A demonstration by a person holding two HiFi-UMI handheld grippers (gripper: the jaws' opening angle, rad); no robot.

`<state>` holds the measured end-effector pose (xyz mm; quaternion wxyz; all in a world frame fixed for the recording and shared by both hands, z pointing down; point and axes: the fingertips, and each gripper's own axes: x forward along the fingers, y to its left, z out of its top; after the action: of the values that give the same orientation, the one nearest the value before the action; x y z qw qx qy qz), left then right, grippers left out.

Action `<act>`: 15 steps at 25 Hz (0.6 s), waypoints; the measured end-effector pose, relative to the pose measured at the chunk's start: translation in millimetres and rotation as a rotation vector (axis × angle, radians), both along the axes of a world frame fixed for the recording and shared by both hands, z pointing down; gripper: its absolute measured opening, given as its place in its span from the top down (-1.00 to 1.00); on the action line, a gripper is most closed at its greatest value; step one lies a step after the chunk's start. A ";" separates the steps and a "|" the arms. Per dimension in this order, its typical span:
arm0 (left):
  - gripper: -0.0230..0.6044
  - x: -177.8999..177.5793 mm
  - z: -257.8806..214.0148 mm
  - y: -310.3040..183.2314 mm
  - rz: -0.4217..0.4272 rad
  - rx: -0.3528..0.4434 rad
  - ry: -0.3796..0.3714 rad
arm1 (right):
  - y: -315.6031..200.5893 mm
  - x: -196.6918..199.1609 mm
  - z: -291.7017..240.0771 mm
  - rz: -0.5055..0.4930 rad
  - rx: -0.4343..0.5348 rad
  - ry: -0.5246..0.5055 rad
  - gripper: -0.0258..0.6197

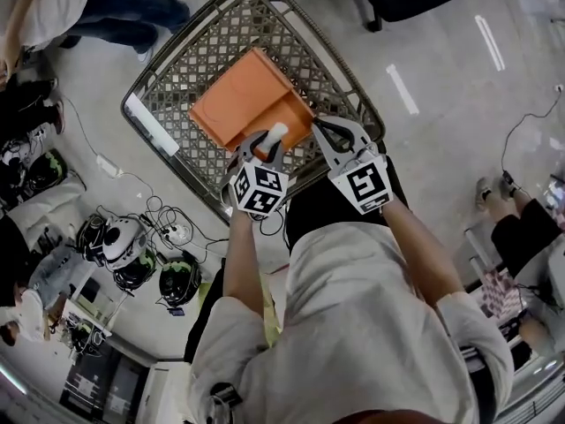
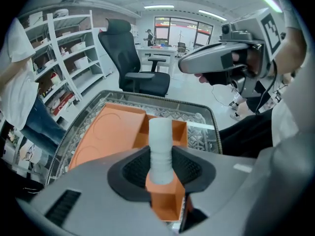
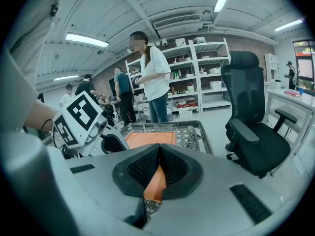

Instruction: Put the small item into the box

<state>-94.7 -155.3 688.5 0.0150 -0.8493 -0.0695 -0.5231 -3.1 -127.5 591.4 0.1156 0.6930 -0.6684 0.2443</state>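
A wire mesh basket (image 1: 168, 69) stands on a pale grey floor (image 1: 441, 69), and an orange box (image 1: 243, 95) lies inside it toward the near rim. The left gripper (image 1: 266, 142) has its fingers clamped on the small item (image 2: 160, 136), a white ribbed cylinder, which it holds upright over the small compartments along the box's near edge. The right gripper (image 3: 160, 149) is beside it at the box's near right corner, its fingers pressed together at the tips with nothing between them. Whether it touches the box cannot be told. Around the basket are a black office chair (image 3: 256, 127), white shelving (image 3: 197, 77), helmets (image 1: 124, 246) and cables (image 1: 159, 215) on the floor, and a standing person (image 3: 152, 77) under ceiling strip lights (image 3: 88, 40).
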 end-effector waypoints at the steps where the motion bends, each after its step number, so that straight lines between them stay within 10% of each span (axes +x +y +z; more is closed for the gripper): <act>1: 0.50 -0.1 5.5 0.0 0.010 0.000 -0.011 | 0.4 -0.1 3.1 0.003 -0.004 -0.003 0.91; 15: 0.50 -6.6 71.7 3.1 0.071 -0.013 -0.131 | 8.0 4.2 37.8 0.039 -0.060 -0.049 0.91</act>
<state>-101.2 -152.3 760.2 0.0235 -0.8104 -0.1036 -0.5761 1.2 -119.4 629.2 0.1152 0.6960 -0.6496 0.2833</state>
